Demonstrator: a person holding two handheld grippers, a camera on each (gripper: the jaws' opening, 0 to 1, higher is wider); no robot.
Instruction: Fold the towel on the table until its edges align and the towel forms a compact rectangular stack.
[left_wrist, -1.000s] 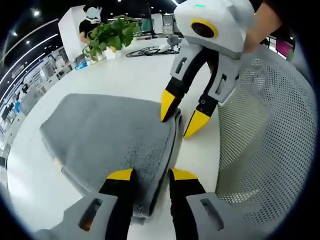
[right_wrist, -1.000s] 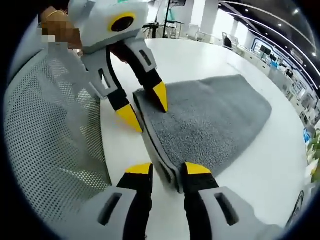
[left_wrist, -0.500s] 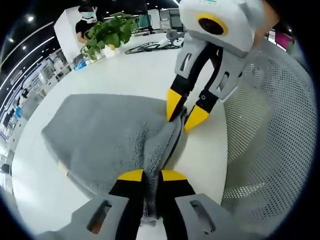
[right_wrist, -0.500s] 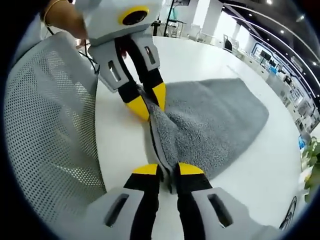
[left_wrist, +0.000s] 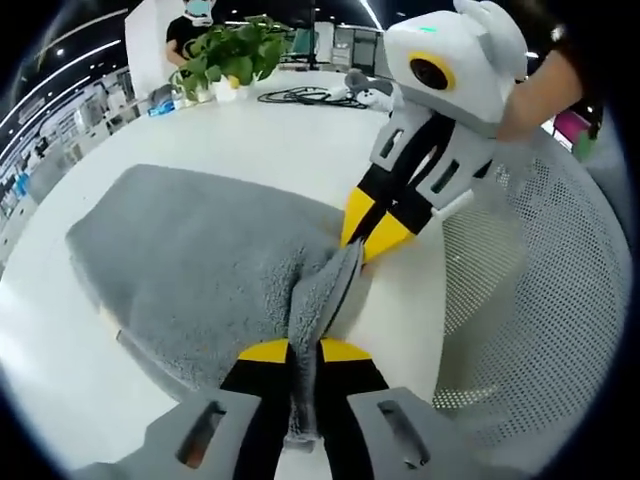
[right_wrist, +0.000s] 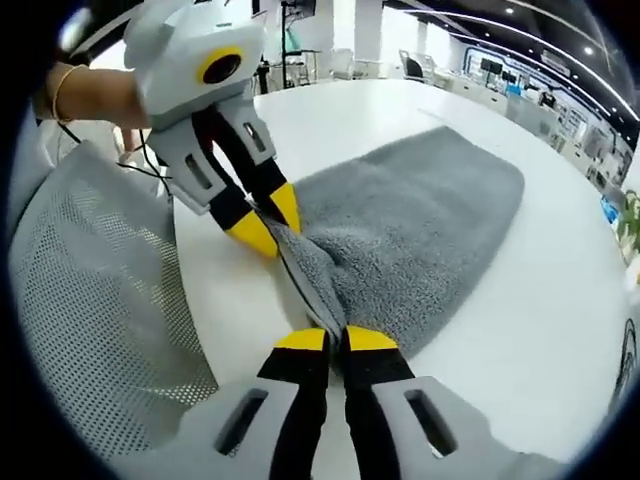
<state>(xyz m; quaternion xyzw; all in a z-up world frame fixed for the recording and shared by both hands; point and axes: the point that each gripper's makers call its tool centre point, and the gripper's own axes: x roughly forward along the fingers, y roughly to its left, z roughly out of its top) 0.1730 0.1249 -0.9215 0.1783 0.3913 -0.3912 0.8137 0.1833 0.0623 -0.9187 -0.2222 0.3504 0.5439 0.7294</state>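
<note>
Materially, one grey terry towel (left_wrist: 210, 265) of thick looped pile lay on a smooth white table (left_wrist: 290, 135), folded into a layered rounded shape, its near edge raised into a narrow ridge between the two grippers. In the left gripper view, the left gripper (left_wrist: 305, 352) had its black jaws with yellow tips pressed together on one end of that raised edge, with cloth bunched between them. The right gripper (left_wrist: 372, 228), a white moulded housing on black arms, was clamped on the other end of the same edge, its yellow tips closed against the fabric. The right gripper view confirmed both grips: the right gripper (right_wrist: 335, 340) pinched the near end, and the left gripper (right_wrist: 268, 220) pinched the far end, the ridge of towel (right_wrist: 400, 240) running between them. One white perforated mesh chair back (left_wrist: 530, 300), curved in form, stood just beside the table edge. One leafy green potted plant (left_wrist: 235, 55) and one black cable (left_wrist: 300, 97) lay at the far side of the table. One person in a dark top (left_wrist: 190, 25) stood behind the plant.
</note>
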